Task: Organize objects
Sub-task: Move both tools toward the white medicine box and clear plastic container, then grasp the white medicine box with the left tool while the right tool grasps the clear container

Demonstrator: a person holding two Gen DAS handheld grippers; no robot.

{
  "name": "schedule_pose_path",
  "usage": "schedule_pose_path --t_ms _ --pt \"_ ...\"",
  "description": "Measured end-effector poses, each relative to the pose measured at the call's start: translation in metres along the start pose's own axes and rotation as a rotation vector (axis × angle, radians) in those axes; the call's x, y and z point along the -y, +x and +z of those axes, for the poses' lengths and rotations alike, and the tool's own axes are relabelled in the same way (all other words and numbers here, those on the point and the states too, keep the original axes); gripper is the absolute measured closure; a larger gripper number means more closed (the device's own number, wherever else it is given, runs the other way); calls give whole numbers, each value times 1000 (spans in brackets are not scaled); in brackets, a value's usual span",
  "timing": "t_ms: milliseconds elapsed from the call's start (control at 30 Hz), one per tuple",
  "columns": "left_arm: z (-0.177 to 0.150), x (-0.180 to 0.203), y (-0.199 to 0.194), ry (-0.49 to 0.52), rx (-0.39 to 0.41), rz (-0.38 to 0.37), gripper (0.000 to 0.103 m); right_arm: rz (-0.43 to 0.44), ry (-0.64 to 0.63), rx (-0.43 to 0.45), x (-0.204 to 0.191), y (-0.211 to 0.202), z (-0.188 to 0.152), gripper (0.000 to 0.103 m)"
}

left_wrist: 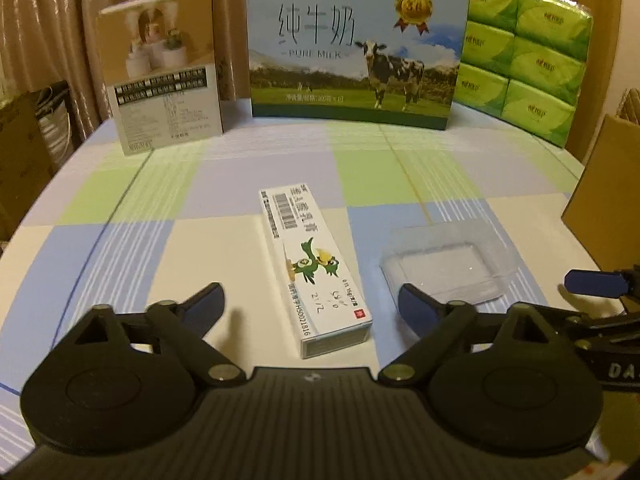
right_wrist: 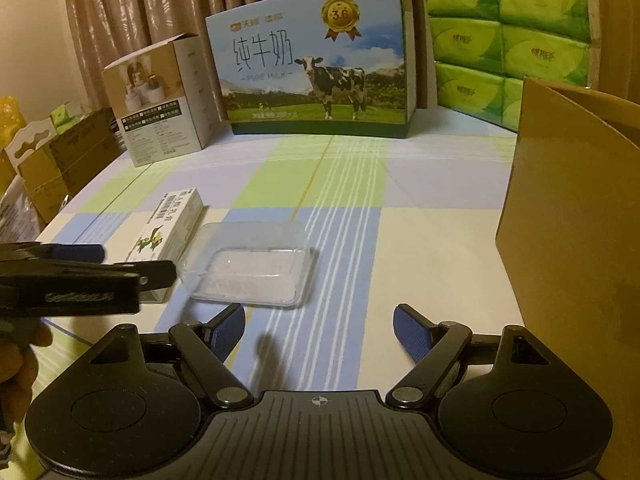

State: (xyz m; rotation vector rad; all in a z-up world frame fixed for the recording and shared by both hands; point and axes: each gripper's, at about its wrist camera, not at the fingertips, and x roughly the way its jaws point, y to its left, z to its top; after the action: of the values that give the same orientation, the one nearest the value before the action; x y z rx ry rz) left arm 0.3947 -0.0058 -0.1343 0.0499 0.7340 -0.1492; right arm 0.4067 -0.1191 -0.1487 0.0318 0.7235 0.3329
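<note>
Ointment carton (left_wrist: 316, 272): white, long and narrow, lying flat on the checked cloth near the bench's front edge; barcode end points toward the far edge, green cartoon figure on its top face.
Clear tray (left_wrist: 444, 268): shallow transparent plastic container, flat on the cloth just beside the carton, on its right in the left wrist view; a narrow gap between them.
Left claw (left_wrist: 310, 300): jaws spread, blue pads on either side of the carton's near end, neither pad pressing on it; nothing gripped.
Right claw (right_wrist: 318, 330): jaws spread over bare cloth just in front of the tray's near edge; nothing between the pads.
Hand (right_wrist: 20, 360): partly visible at the left edge of the right wrist view, behind the left tool.
Bench (left_wrist: 120, 240): covered by a cloth in blue, green, lilac and cream squares.
Milk case (left_wrist: 356, 48): upright at the middle of the far edge, cow picture facing forward.
Humidifier box (left_wrist: 164, 72): upright toward the far left corner, left of the milk case.
Tissue packs (left_wrist: 528, 60): green, stacked toward the far right corner.
Cardboard box (right_wrist: 580, 240): brown, standing at the right edge, well apart from the tray.
Curtain (right_wrist: 160, 0): hangs behind the far edge.
</note>
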Motion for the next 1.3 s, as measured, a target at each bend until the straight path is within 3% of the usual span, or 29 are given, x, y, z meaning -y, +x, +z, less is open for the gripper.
schedule_pose_path --t_ms 67,133,367,533,633,800,833,867,1000,1067,1300 --pt "-1 -3 2 -6 -20 2 53 15 -8 3 -2 1 0 22" --pt "-2 -9 -2 -15 -29 4 70 34 -21 15 -6 2 0 17" --pt "-17 -25 -28 8 -49 64 70 43 -51 62 -27 17 6 4" --pt "-25 -44 -42 -31 -29 86 70 40 -76 81 -49 35 11 2" --pt "-27 -52 -43 -53 -10 90 57 9 -81 66 -58 46 13 2" --pt "-26 -51 -37 -36 7 90 55 -59 -46 42 -54 58 14 3" --pt "-25 -49 -34 -25 10 88 55 -63 -44 45 -53 57 14 14" --pt "-24 -47 -32 -13 12 87 55 -69 -46 42 -51 55 14 19" --pt "-25 -40 -27 27 4 89 57 -83 -38 19 -44 43 9 19" --pt "-27 -37 -28 31 -7 87 69 -77 -40 11 -41 32 5 19" --pt "-46 -17 -58 45 -76 63 70 -43 -37 -68 -34 -17 -16 19"
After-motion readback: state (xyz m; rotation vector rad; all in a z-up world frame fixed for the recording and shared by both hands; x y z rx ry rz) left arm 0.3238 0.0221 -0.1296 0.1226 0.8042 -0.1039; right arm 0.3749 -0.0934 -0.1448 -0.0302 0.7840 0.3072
